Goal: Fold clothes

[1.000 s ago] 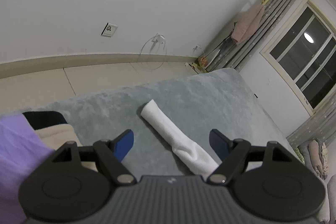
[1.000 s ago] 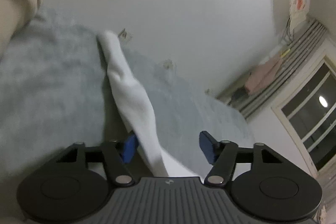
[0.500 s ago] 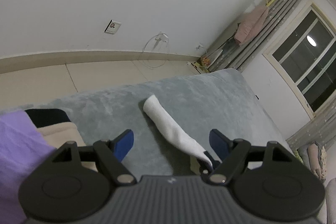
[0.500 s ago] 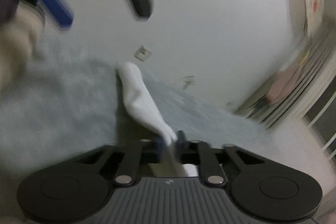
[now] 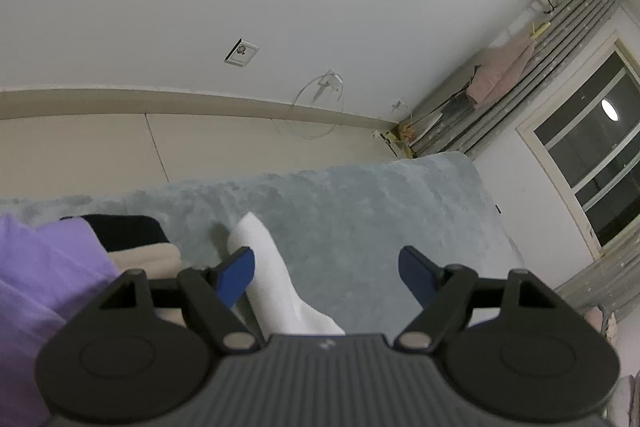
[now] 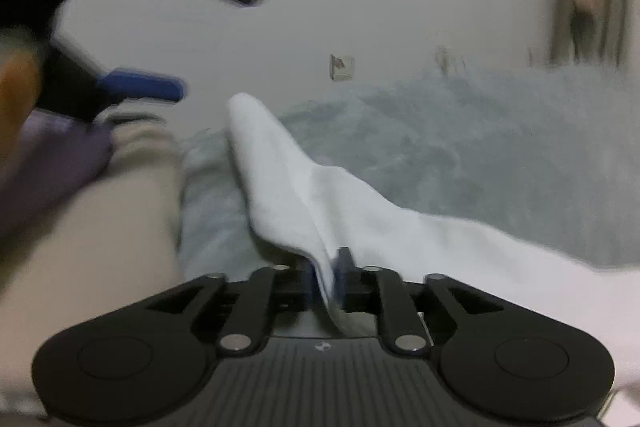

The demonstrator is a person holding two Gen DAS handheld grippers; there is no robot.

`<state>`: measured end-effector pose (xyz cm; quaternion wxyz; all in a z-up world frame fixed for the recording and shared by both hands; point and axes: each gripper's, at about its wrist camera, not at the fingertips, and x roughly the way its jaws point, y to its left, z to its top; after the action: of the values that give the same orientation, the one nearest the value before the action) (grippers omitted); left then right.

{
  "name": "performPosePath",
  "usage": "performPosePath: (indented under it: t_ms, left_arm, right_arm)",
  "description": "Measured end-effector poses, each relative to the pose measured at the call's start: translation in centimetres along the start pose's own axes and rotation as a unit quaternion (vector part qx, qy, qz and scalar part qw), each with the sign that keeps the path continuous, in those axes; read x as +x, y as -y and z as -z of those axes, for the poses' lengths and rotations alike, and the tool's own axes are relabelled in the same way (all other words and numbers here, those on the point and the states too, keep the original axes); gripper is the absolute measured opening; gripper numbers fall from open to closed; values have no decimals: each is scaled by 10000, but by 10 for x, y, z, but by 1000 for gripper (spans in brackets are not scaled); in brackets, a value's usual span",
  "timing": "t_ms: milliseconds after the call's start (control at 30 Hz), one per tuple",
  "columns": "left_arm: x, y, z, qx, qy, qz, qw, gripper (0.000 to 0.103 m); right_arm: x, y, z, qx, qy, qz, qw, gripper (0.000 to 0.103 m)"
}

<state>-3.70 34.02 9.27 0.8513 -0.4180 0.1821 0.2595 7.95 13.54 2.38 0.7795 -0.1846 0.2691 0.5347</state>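
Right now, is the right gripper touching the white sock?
Touching. The right wrist view shows the right gripper with its jaws pinching the white sock.

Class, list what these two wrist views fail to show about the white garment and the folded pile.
- White garment: near end hidden behind the left gripper body, left wrist view.
- Folded pile: cut off by the left edge there.
- Folded pile, right wrist view: motion-blurred, layers unclear.

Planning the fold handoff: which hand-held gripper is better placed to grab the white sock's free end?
Left. The left hand-held gripper is open beside the white sock; the right hand-held gripper already pinches its other end.
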Motion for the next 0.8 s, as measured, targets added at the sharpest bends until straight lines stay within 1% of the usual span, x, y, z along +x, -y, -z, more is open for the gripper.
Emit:
performPosePath:
  t_ms: [33,67,100,133,167,233,300,367,400,467,533,600,633,667,700,800]
  left_arm:
    - [0,1,0,23,-1,1,10000,78]
    - [1,1,0,35,-4,3,10000,78]
    - [1,1,-1,44,-7,4,10000,78]
    - [1,0,-1,37,-13,8,10000,78]
    - [2,0,-1,26,-17,9,10000,78]
    - [3,-1,-2,22,-36,15,10000,78]
    - [4,-1,-1,30,-67,29,10000,78]
    - [6,0,-1,34,-100,43,9999,78]
    - [6,0,-1,35,-117,46,9999,78]
    - [8,0,0,29,-159,36,9999,78]
    - [12,-1,2,16,-227,25,9997,78]
    - [14,-1,4,39,-264,8,9996,78]
    - [14,-1,5,58,-265,-11,9996,78]
    - [15,0,5,79,-259,-30,9996,78]
    - [15,1,6,103,-254,-48,9996,78]
    - [18,2,8,184,-276,-124,9994,78]
  right_arm:
    - [-1,2,-7,-3,34,-39,10000,25]
    - [-4,5,-13,45,97,-149,9998,31]
    - [-11,9,-18,167,216,-359,9990,35]
    - [-21,14,-23,265,365,-526,9976,44]
    - [-30,22,-27,309,520,-596,9964,54]
    - [-48,41,-34,391,729,-535,9951,63]
    - [-61,67,-39,652,800,-484,9935,65]
    - [-70,98,-38,1056,765,-440,9905,65]
    - [-73,112,-37,1164,710,-284,9903,65]
    - [-73,132,-35,1074,474,379,9924,65]
    - [-62,145,-29,752,43,951,9926,65]
    - [-51,155,-22,372,-396,1484,9874,65]
    - [-46,159,-19,227,-522,1682,9841,65]
    - [-42,165,-16,251,-581,1826,9811,65]
    - [-39,172,-13,404,-600,1925,9786,66]
    - [-26,187,1,988,-744,2039,9711,65]
